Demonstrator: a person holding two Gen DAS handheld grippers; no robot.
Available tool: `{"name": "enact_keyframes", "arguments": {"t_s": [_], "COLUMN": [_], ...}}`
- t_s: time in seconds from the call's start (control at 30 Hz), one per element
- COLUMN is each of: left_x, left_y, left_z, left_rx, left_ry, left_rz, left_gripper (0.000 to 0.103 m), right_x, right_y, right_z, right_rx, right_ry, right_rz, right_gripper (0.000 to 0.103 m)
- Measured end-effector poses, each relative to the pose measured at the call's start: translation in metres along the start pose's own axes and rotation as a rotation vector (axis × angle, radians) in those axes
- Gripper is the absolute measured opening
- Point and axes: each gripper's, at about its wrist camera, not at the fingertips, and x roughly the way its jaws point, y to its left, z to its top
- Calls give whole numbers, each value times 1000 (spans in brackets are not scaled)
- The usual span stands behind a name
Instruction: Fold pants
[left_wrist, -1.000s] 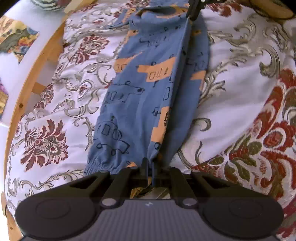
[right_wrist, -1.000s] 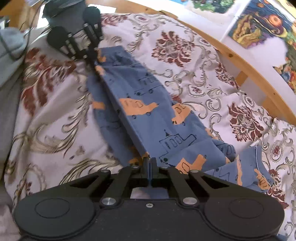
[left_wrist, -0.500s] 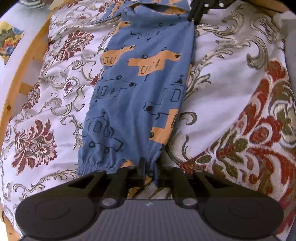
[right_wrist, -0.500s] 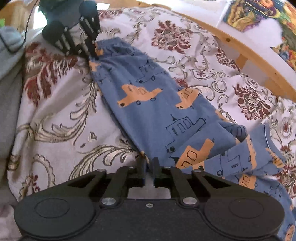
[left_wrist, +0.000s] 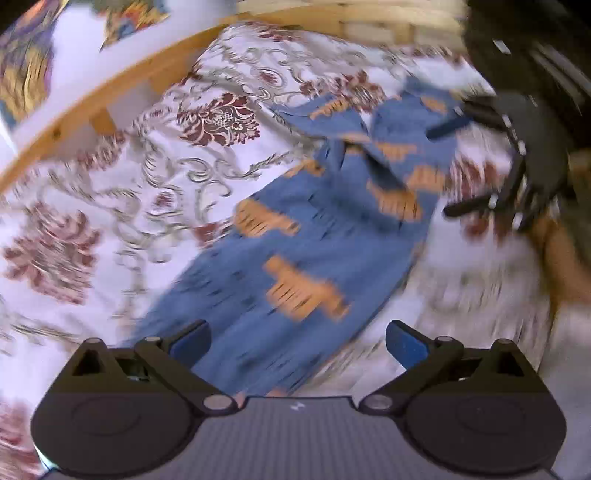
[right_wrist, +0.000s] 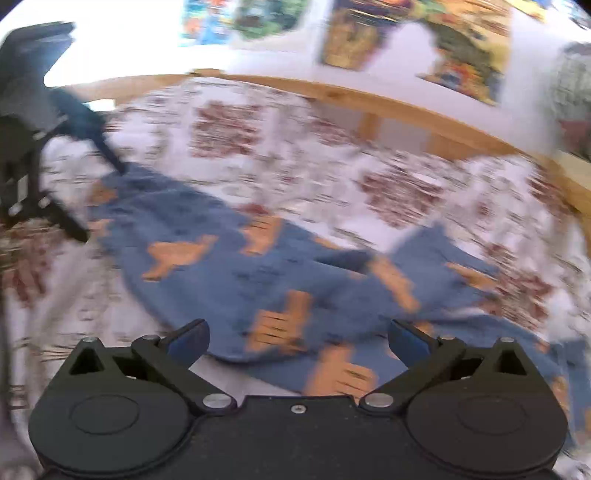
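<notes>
— Two claws, and both stand with their fingers spread wide: the left claw (left_wrist: 297, 341) and the right claw (right_wrist: 297, 341) each show blue pads far apart, with nothing between them.

— Where are the pants?

— The blue pants (left_wrist: 295, 236) with orange vehicle prints lie flat on the bed (left_wrist: 122, 192), over its floral bedspread. From the left wrist view one leg runs from near the claw up toward the far right, where the waist end is bunched and partly turned over. The right wrist view (right_wrist: 236, 266) shows the cloth spread across the near middle, with a second part crossing at the right.

— Why laid out like that?

— My reading: the leg has been stretched straight so a clean crease can be made, and the fingers are spread because the cloth rests on the bed.

— Any containers?

— None that I can make out. Both views are blurred; a wooden bed rail (right_wrist: 369, 98) runs along the far side, with bright pictures (right_wrist: 369, 33) on the wall behind it.
</notes>
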Motion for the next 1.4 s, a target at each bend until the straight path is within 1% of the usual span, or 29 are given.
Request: {"name": "enact_keyframes", "arguments": {"t_s": [0.07, 0.13, 0.2, 0.27, 0.3, 0.4, 0.47, 0.57, 0.67, 0.73, 0.83, 0.93, 1.0, 1.03, 1.1, 1.13, 1.17, 1.2, 1.23, 1.27, 1.3, 1.33, 1.37, 1.4], "left_x": [19, 37, 54, 67, 72, 84, 88, 91, 93, 93, 88, 86, 88, 89, 92, 95, 97, 98, 99, 100, 101, 102, 103, 104], "left_y": [-16, -31, -50, -67, -75, -97, -108, -119, -124, -124, -121, -115, -109, -106, -98, -96, -94, -92, -92, -93, -94, -95, -96, -97], "left_z": [17, 27, 38, 48, 52, 58, 59, 59, 58, 57, 57, 59, 58, 58, 58, 57, 57, 55, 55, 54, 54, 54, 53, 53], "left_rx": [-75, -108, -136, -182, -196, -167, -167, -166, -141, -140, -157, -179, -209, -230, -271, -284, -294, -298, -295, -288, -278, -267, -256, -243], "left_ry": [-22, -55, -98, -133, -142, -147, -162, -198, -239, -276, -330, -358, -361, -359, -352, -346, -342, -338, -332, -330, -327, -325, -325, -323], "left_rz": [-1, -1, -3, -4, -21, -63, -76, -108, -100, -89, -106, -93, -96, -100, -112, -119, -126, -135, -146, -151, -157, -161, -161, -163], "left_gripper": [103, 103, 103, 103, 103, 103, 103, 103, 103, 103, 103, 98, 94, 90, 85, 82, 78, 78, 74, 71, 70, 68, 65, 63], "right_x": [1, 3, 4, 3, 2, 1, 2, 8, 25, 48, 82, 124, 149, 160, 176, 186, 193, 199, 205, 211, 215, 217, 219, 219], "right_y": [-19, -41, -67, -90, -98, -120, -127, -133, -142, -153, -162, -166, -167, -167, -170, -173, -176, -179, -182, -184, -187, -190, -191, -192], "right_z": [-2, -5, -10, -16, -21, -30, -31, -17, 8, 33, 69, 103, 119, 124, 131, 134, 136, 136, 137, 137, 136, 135, 135, 134], "right_rx": [70, 163, 288, 413, 456, 572, 589, 511, 442, 416, 412, 422, 434, 442, 456, 471, 484, 497, 508, 519, 531, 541, 546, 548], "right_ry": [30, 67, 102, 127, 134, 147, 143, 134, 157, 180, 194, 209, 229, 243, 270, 286, 300, 313, 331, 346, 353, 357, 363, 365], "right_rz": [-82, -166, -220, -248, -255, -254, -245, -206, -164, -109, -59, -55, -63, -66, -80, -92, -99, -105, -109, -106, -100, -94, -94, -90], "right_gripper": [102, 102, 102, 102, 102, 102, 102, 102, 102, 102, 102, 101, 95, 91, 87, 83, 79, 78, 75, 70, 65, 46, 30, 27]}}
